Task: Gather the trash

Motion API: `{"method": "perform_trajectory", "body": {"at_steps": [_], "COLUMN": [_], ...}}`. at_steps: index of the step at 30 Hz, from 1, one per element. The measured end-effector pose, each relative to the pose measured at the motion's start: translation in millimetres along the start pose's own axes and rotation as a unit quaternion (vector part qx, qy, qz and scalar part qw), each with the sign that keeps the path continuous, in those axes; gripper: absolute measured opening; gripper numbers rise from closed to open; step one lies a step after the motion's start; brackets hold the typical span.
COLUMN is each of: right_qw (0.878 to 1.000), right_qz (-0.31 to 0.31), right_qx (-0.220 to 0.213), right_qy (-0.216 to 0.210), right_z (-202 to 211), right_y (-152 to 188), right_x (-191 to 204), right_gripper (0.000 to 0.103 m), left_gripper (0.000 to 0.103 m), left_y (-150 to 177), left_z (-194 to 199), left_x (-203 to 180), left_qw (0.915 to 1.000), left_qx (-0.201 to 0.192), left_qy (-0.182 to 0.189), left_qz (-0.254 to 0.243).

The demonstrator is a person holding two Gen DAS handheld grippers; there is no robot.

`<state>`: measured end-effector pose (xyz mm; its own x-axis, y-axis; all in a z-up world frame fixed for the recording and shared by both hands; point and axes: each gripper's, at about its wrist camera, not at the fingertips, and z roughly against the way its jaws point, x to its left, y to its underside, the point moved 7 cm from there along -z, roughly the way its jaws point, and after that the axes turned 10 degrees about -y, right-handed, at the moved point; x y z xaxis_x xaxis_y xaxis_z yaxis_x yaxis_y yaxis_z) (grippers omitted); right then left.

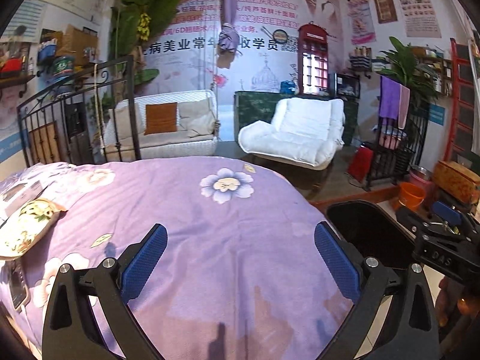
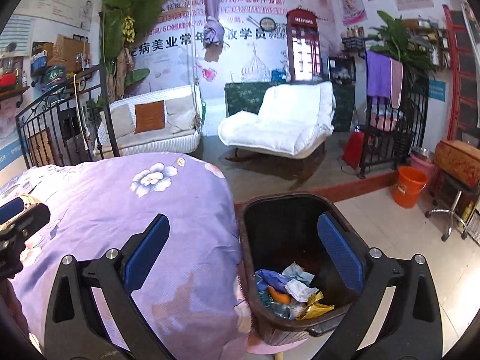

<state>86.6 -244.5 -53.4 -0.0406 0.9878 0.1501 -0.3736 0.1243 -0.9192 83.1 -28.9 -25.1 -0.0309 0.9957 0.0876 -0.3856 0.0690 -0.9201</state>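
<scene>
A dark brown trash bin (image 2: 249,240) stands beside the bed's right edge. It holds crumpled trash (image 2: 288,291): blue and white tissues, an orange piece, a gold wrapper. My right gripper (image 2: 243,258) is open and empty, above the bin's left rim and the bed edge. My left gripper (image 1: 240,267) is open and empty, above the purple floral bedspread (image 1: 192,216). The bin's opening (image 1: 360,231) shows at the right of the left wrist view, with the right gripper (image 1: 444,240) beyond it. The left gripper also shows at the left edge of the right wrist view (image 2: 18,225).
A floral pillow (image 1: 27,225) and a box (image 1: 21,195) lie on the bed's left side. A black iron bed frame (image 1: 75,111) stands behind. A white chair (image 2: 279,123), a swing sofa (image 2: 153,123), an orange bucket (image 2: 411,186) and a stool (image 2: 450,210) stand on the floor.
</scene>
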Motion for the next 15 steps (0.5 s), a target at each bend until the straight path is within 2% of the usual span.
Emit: {"method": "perform_trajectory", "body": {"at_steps": [5, 15], "right_qw": [1.000, 0.999], "right_qz": [-0.010, 0.015], "right_qx": [0.003, -0.005], "right_qy": [-0.029, -0.029], "right_z": [12, 35], "right_y": [11, 26], "right_x": [16, 38], "right_gripper": [0.098, 0.098], "left_gripper": [0.098, 0.098], "left_y": [5, 9], "left_z": [7, 15], "left_x": [16, 27], "left_qw": [0.9999, 0.9994], "left_qx": [0.000, -0.015], "left_qy": [-0.012, -0.028], "left_qz": [0.008, 0.012]}}
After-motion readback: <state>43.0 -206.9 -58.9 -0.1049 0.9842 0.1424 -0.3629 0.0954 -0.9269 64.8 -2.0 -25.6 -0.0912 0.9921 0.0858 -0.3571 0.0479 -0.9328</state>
